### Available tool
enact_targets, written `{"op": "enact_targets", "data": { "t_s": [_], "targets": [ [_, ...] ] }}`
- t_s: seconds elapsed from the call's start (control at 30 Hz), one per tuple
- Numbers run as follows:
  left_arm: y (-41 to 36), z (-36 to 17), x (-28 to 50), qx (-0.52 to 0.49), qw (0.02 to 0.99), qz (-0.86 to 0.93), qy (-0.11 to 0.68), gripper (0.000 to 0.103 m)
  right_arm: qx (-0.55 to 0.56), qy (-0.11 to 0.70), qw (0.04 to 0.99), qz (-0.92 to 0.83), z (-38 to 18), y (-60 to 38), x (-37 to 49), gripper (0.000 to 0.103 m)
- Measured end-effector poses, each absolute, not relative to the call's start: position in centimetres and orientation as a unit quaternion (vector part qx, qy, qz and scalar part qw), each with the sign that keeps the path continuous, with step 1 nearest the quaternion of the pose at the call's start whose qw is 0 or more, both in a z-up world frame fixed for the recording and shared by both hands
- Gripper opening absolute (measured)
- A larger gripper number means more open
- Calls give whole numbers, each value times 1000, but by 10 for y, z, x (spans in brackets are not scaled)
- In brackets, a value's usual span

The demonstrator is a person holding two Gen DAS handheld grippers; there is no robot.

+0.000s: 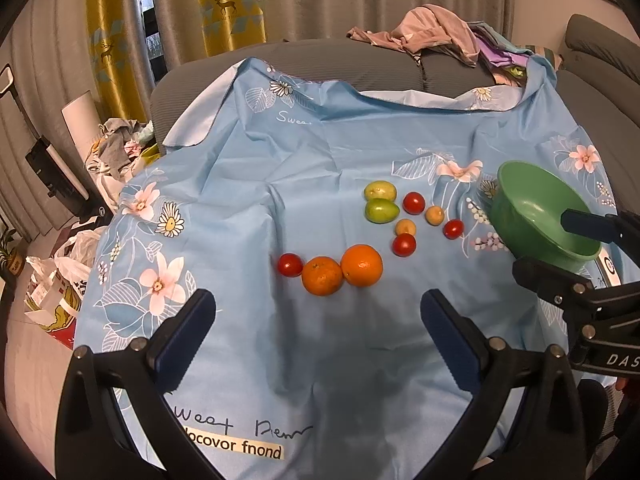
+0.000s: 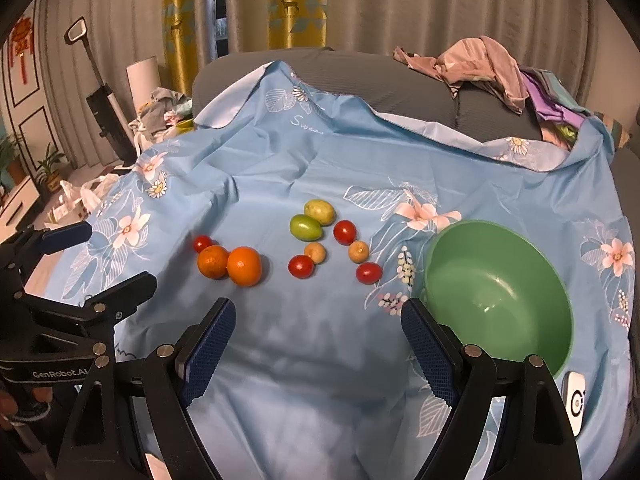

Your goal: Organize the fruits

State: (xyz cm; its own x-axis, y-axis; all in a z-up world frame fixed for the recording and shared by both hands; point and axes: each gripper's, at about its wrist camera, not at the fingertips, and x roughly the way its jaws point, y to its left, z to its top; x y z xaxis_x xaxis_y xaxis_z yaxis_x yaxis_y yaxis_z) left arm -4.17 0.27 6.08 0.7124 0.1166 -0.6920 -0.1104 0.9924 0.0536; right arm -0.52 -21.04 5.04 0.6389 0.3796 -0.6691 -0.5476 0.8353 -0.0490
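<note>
While both your left gripper (image 1: 318, 312) and right gripper (image 2: 318, 320) hover with jaws apart, nothing is held. Two round oranges (image 2: 230, 266) and small tomatoes (image 2: 345, 232) lie on the blue floral cloth (image 2: 300, 160); the round green plastic bowl (image 2: 500, 292) sits right of them, empty.

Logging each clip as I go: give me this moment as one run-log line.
left gripper open, empty | right gripper open, empty | green bowl empty | two oranges, four cherry tomatoes loose on blue cloth
</note>
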Motion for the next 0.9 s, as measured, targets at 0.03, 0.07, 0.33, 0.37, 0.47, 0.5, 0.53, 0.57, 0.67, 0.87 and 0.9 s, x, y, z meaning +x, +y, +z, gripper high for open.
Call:
{"op": "enact_targets", "data": {
  "t_s": [0.03, 0.07, 0.33, 0.37, 0.47, 0.5, 0.53, 0.57, 0.67, 0.87, 0.9],
  "targets": [
    [2, 61, -42, 5, 925, 61, 374, 103, -124, 338, 897, 258, 50, -210, -5, 86],
    [2, 60, -42, 5, 925, 60, 375, 103, -123, 338, 897, 258, 50, -210, -5, 86],
    [-1, 59, -43, 6, 925, 59, 376, 103, -127, 339, 895, 260, 49, -208, -7, 86],
    [-1, 59, -43, 6, 925, 59, 376, 103, -127, 339, 895, 260, 49, -207, -7, 86],
    [-2, 58, -43, 6, 924, 59, 378, 103, -126, 339, 895, 260, 49, -208, -7, 86],
    [-1, 59, -43, 6, 924, 59, 378, 103, -126, 339, 895, 261, 49, -208, -7, 86],
    [-1, 59, -43, 6, 924, 59, 378, 103, -126, 339, 895, 260, 49, -208, -7, 86],
    [-2, 58, -43, 6, 924, 59, 378, 103, -127, 339, 896, 259, 49, -207, -7, 86],
    [-1, 58, -43, 6, 924, 58, 378, 103, -127, 339, 895, 260, 49, -207, -7, 86],
    [-2, 58, -43, 6, 924, 57, 379, 103, -126, 339, 896, 259, 48, -206, -7, 86],
    [-2, 58, -43, 6, 924, 56, 379, 103, -126, 339, 896, 259, 48, -207, -7, 86]
  ]
}}
